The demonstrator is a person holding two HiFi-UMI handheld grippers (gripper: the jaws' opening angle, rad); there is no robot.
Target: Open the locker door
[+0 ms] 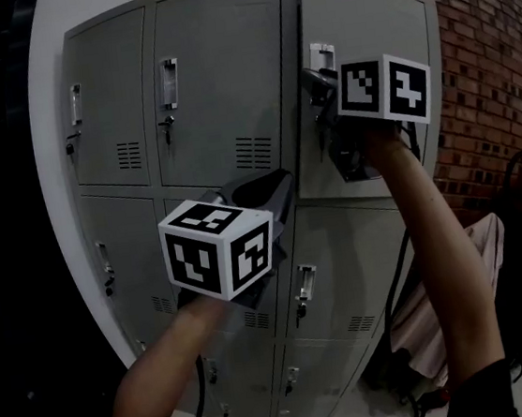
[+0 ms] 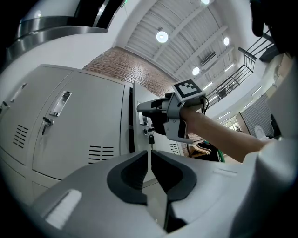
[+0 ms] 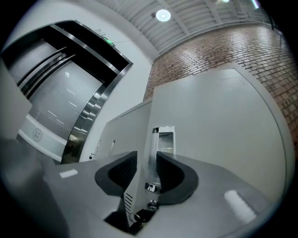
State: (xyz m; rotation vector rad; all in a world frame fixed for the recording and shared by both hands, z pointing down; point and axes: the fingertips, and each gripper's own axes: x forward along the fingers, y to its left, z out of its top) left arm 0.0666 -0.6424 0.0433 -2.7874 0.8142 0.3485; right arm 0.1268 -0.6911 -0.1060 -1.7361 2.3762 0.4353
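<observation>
The right gripper (image 3: 148,170) pinches in its jaws the free edge of the top-right locker door (image 1: 366,25), barely ajar, the left gripper (image 2: 149,169) hangs clenched on nothing, and a pull off the hinge's arc could slip that thin edge free.

Door edge (image 3: 145,162) between right fingers (image 3: 173,175)

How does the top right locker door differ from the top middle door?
The top right door stands ajar, a dark gap along its left edge; the top middle door sits shut and flush. The right gripper clamps its jaws on the top right door's edge; nothing touches the top middle door. Both are grey.
</observation>
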